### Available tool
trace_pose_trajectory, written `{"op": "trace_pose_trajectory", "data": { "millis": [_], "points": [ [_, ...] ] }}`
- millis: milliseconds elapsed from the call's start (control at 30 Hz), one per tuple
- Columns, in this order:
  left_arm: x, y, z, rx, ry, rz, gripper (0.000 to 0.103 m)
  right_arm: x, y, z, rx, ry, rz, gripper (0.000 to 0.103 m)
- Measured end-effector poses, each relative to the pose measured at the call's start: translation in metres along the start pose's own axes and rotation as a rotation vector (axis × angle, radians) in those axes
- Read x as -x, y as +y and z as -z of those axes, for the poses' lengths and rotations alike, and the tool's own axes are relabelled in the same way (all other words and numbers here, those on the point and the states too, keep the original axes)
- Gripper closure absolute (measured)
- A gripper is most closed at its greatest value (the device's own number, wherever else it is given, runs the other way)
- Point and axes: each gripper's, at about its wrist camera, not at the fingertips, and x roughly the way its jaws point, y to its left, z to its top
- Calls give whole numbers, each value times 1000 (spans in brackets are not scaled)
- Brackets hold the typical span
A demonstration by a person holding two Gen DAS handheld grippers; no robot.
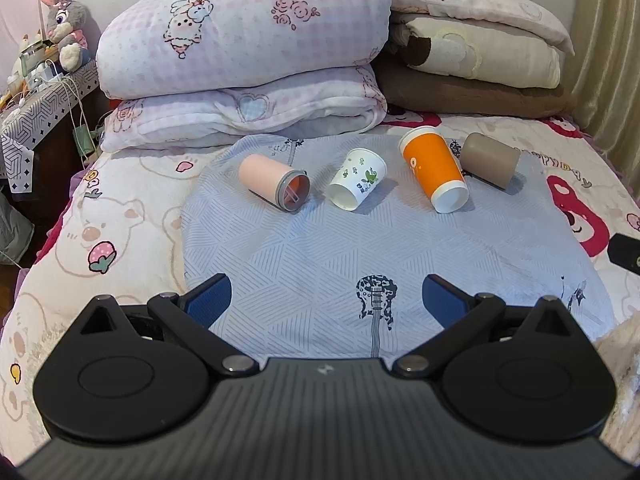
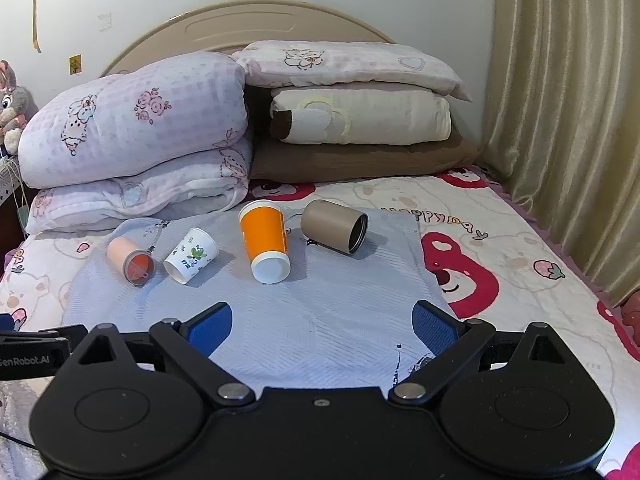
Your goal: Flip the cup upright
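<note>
Several cups lie on their sides in a row on a light blue cloth (image 1: 360, 248) on the bed: a pink cup (image 1: 272, 182) at the left, a white patterned paper cup (image 1: 357, 179), an orange cup (image 1: 434, 168) and a brown cup (image 1: 490, 160) at the right. They show in the right wrist view too: pink cup (image 2: 130, 258), white cup (image 2: 191, 255), orange cup (image 2: 266, 240), brown cup (image 2: 334, 227). My left gripper (image 1: 326, 300) is open and empty, well short of the cups. My right gripper (image 2: 322, 326) is open and empty, also short of them.
Folded quilts and pillows (image 1: 248, 52) are stacked at the head of the bed behind the cups. A bedside table with a plush rabbit (image 1: 64, 20) stands at the left. A curtain (image 2: 560, 120) hangs at the right. The other gripper's edge shows in the right wrist view (image 2: 28, 354).
</note>
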Motion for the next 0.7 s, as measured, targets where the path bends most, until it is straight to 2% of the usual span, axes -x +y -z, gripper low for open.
{"op": "trace_pose_trajectory", "data": {
  "millis": [333,700],
  "points": [
    [4,1,0,7,-30,21,0,-4,-4,4,-2,17,8,4],
    [3,1,1,14,-29,32,0,-6,-5,4,-4,25,9,4]
  ]
}}
